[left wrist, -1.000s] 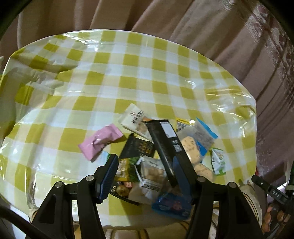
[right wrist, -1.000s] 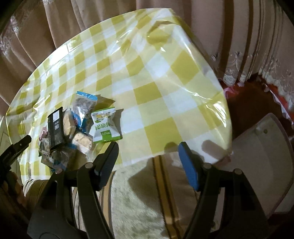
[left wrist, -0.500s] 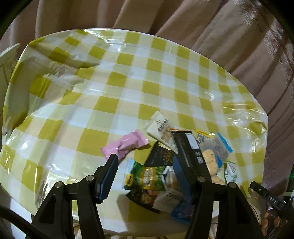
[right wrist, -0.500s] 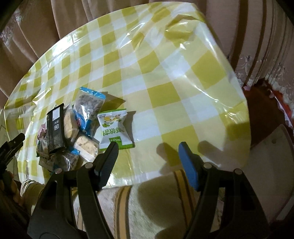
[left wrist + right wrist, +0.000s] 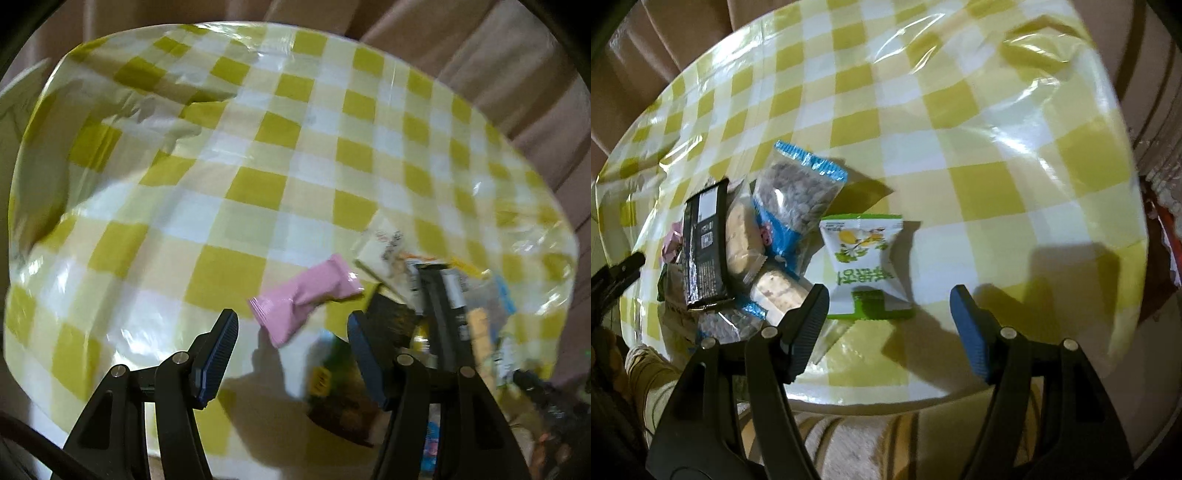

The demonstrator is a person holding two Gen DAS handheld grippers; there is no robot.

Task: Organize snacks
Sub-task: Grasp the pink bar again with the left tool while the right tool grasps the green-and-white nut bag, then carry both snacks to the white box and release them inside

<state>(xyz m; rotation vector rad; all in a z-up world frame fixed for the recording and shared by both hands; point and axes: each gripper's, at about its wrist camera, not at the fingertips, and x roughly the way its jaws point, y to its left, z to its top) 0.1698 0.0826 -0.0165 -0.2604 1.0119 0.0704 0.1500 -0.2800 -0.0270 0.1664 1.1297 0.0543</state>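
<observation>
Above snacks (image 5: 866,266), both grippers agape, empty

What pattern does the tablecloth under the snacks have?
The tablecloth is a yellow-green and white check with a glossy surface, sharpest in the right wrist view.

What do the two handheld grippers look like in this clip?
Both look alike. The left gripper and right gripper have black angular linkage arms with silver pivot pins and flat, ribbed blue finger pads. A dark cable curves past the left one.
</observation>
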